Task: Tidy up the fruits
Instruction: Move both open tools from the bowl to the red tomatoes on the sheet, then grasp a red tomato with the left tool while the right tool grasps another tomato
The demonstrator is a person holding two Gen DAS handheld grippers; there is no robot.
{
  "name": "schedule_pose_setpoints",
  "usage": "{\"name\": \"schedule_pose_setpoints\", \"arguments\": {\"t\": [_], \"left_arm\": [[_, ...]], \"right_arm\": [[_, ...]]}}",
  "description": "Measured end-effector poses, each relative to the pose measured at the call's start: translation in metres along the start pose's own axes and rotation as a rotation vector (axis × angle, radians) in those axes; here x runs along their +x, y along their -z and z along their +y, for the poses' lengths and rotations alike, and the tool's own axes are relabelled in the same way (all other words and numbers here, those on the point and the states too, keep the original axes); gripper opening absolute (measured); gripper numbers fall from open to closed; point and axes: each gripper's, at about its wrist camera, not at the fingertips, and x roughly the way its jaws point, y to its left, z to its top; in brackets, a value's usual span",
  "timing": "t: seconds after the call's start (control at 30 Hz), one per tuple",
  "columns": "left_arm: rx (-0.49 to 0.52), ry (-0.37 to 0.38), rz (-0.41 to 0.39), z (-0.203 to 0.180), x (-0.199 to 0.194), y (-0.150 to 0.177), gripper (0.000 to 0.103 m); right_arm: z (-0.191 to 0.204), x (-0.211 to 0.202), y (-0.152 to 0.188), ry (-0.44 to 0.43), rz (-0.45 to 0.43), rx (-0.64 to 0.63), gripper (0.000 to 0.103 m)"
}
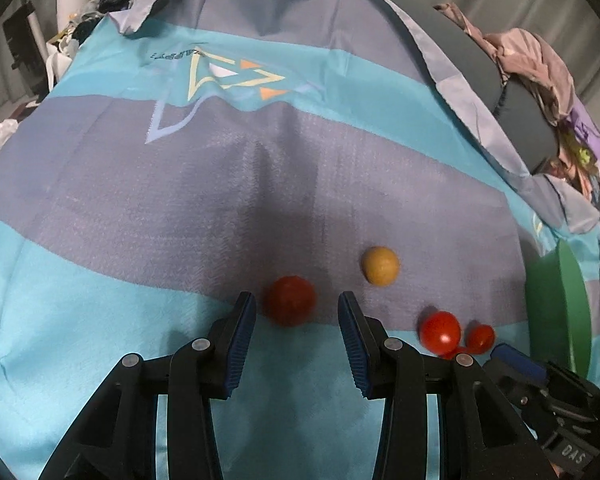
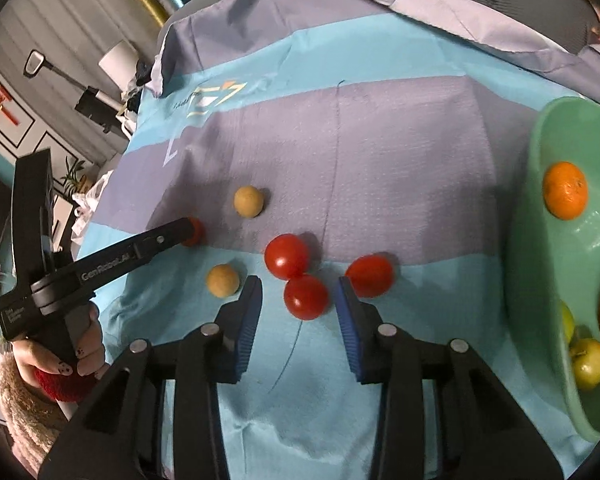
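Covering: blue-and-grey striped cloth (image 1: 100, 240) drapes the tabletop; cluttered room behind.
Left gripper (image 1: 296, 306): fingers spread wide, empty; red tomato (image 1: 289, 300) just ahead between the tips.
Right gripper (image 2: 298, 290): fingers wide, empty; round tomato (image 2: 306, 297) between them, no long axis.
Right of fingers: green bowl (image 2: 540, 208) holding oranges.

It looked like a lived-in home: a table under a printed cloth (image 1: 100, 264), heaped laundry (image 1: 540, 68), framed pictures (image 2: 4, 120) and a houseplant (image 2: 73, 178) behind.
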Motion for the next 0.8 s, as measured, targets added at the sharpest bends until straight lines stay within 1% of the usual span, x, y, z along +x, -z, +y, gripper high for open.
{"name": "schedule_pose_setpoints", "arguments": {"t": [0.07, 0.2, 0.27, 0.3, 0.37, 0.5, 0.6, 0.7, 0.8], "left_arm": [[0.001, -0.008, 0.004, 0.001, 0.004, -0.001, 0.043], [-0.001, 0.001, 0.005, 0.002, 0.008, -0.003, 0.043], [0.003, 0.000, 0.010, 0.001, 0.011, -0.004, 0.039], [0.005, -0.002, 0.014, 0.000, 0.013, -0.004, 0.036], [-0.003, 0.003, 0.016, 0.001, 0.015, -0.005, 0.036], [0.006, -0.010, 0.009, -0.001, 0.016, -0.006, 0.036], [0.012, -0.021, 0.003, -0.002, 0.017, -0.005, 0.036], [0.014, -0.039, -0.005, -0.002, 0.017, -0.005, 0.029], [0.016, -0.044, -0.012, -0.002, 0.017, -0.005, 0.028]], "right_arm": [[0.004, 0.005, 0.000, 0.013, 0.012, -0.015, 0.038], [0.012, 0.017, 0.000, 0.052, 0.025, -0.053, 0.038], [0.012, 0.023, 0.001, 0.098, 0.032, -0.050, 0.038], [0.012, 0.025, 0.001, 0.107, 0.036, -0.054, 0.038], [0.013, 0.029, 0.003, 0.105, 0.049, -0.065, 0.038], [0.016, 0.035, 0.004, 0.136, 0.049, -0.091, 0.037], [0.017, 0.035, 0.003, 0.146, 0.040, -0.097, 0.034], [0.015, 0.035, 0.003, 0.153, 0.033, -0.094, 0.028], [0.014, 0.034, 0.003, 0.150, 0.030, -0.094, 0.029]]}}
